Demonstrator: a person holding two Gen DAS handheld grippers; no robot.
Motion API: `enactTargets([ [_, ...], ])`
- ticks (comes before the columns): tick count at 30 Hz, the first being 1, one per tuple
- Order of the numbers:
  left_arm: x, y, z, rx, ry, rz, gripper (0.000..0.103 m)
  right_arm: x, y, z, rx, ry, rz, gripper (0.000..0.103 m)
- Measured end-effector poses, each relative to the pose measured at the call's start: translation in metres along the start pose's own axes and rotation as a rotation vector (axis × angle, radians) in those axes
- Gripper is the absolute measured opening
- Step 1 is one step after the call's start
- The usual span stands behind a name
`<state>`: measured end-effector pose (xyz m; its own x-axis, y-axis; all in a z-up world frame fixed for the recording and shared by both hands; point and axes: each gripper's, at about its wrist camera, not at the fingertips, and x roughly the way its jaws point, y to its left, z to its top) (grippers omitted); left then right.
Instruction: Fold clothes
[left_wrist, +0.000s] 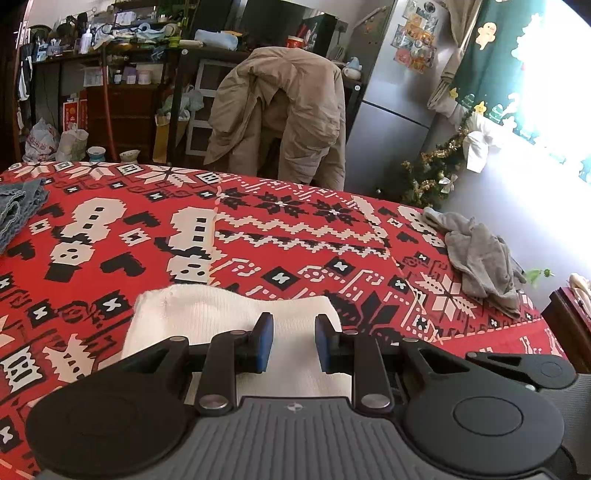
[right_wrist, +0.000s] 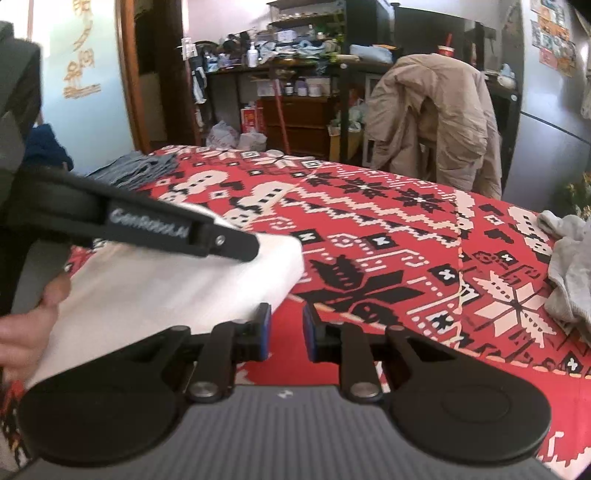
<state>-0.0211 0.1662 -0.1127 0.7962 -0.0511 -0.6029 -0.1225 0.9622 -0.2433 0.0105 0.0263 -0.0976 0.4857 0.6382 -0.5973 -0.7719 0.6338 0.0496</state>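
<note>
A white knitted garment (left_wrist: 207, 314) lies folded flat on the red patterned tablecloth (left_wrist: 295, 229), near the front edge. My left gripper (left_wrist: 294, 341) hovers over its right part, open, nothing between the blue pads. In the right wrist view the same white garment (right_wrist: 166, 288) lies at the left. My right gripper (right_wrist: 286, 334) is open just past the garment's right edge, over bare cloth. The left gripper's black body (right_wrist: 147, 225) crosses over the garment, with a hand (right_wrist: 26, 325) holding it at the far left.
A crumpled grey garment (left_wrist: 480, 258) lies at the table's right side, also seen as grey cloth (right_wrist: 569, 266). A blue-grey denim piece (left_wrist: 18, 206) sits at the far left. Behind the table stands a chair with a beige jacket (left_wrist: 280, 114), then shelves and a fridge (left_wrist: 391, 92).
</note>
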Motion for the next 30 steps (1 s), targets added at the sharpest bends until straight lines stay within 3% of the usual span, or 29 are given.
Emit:
enactTargets([
  [15,-0.018,-0.003,-0.010,-0.016,0.013,-0.013,0.024,-0.027,0.015,-0.011,-0.060,0.012,0.068,0.018],
  [30,-0.069,-0.030,-0.063,0.011,0.079,-0.034,0.025,-0.054,0.023,-0.030,-0.061,0.051,0.133,0.018],
])
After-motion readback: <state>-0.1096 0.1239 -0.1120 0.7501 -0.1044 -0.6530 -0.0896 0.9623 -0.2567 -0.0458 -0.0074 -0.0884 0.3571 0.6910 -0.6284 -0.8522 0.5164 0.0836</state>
